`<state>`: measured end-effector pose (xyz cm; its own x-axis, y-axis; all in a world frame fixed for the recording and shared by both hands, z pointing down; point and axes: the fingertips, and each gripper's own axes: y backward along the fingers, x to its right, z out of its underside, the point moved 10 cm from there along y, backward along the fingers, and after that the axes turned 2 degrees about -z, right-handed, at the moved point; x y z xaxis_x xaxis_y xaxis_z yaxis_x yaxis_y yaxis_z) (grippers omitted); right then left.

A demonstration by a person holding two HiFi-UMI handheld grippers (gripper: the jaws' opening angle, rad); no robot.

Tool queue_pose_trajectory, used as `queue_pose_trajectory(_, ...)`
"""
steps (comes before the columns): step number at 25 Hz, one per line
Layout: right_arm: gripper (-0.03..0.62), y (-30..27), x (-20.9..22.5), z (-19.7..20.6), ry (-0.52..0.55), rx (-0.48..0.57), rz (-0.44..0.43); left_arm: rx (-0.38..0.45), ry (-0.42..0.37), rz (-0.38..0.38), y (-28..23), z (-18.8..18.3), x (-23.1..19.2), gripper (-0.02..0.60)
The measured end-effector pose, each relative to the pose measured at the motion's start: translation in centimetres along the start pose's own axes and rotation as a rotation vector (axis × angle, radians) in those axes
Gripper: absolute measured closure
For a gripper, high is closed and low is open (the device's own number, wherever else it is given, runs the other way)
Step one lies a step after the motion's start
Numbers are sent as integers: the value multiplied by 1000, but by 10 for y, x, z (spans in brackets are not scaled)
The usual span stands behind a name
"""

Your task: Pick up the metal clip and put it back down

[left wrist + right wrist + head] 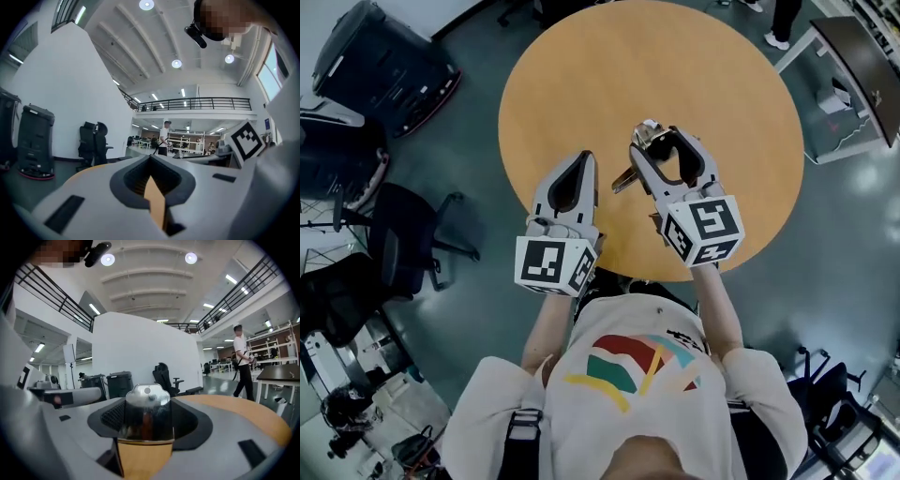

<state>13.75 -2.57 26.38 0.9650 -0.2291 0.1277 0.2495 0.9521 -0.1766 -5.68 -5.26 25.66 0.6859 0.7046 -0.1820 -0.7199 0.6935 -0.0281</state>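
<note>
The shiny metal clip (645, 132) sits between the jaws of my right gripper (660, 137), over the near half of the round wooden table (581, 84). A darker part of the clip pokes out to the left, under the gripper. In the right gripper view the clip (145, 411) fills the gap between the jaws of the right gripper (146, 401), which press on its sides. My left gripper (584, 157) hovers beside it to the left, jaws together and holding nothing. In the left gripper view the left gripper (151, 157) shows its jaws meeting at the tip.
Black office chairs (408, 234) and dark bins (380, 61) stand on the floor left of the table. A desk (853, 66) is at the upper right. A person (241, 359) walks in the background at the right.
</note>
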Motion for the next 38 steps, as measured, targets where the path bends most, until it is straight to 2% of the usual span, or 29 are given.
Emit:
queue_pose_trajectory(5, 296, -101, -31, 57, 92, -173, -123, -86, -16, -113, 9, 45, -63, 538)
queue_pose_trajectory(9, 296, -169, -31, 107, 73, -265, -188, -156, 54, -174, 11, 93, -94, 538)
queue_pose_trajectory(13, 296, -236, -41, 153, 71, -344, -208, -216, 133, -231, 30, 136, -126, 538)
queue_pose_trajectory(17, 296, -292, -51, 182, 78, -359, -191, -232, 191, -260, 39, 170, -155, 538)
queue_pose_trajectory(21, 296, -311, -55, 201, 80, -388, -189, -223, 222, -274, 45, 183, -164, 538)
queue_pose_trajectory(27, 295, -320, -62, 212, 224, -446, -152, -188, 265, -288, 31, 187, -176, 538)
queue_pose_trajectory(31, 295, -322, -68, 217, 238, -464, -138, -155, 275, -289, 24, 186, -181, 538)
queue_pose_trajectory(38, 295, -321, -67, 208, 236, -399, -148, -155, 272, -271, 19, 183, -177, 538)
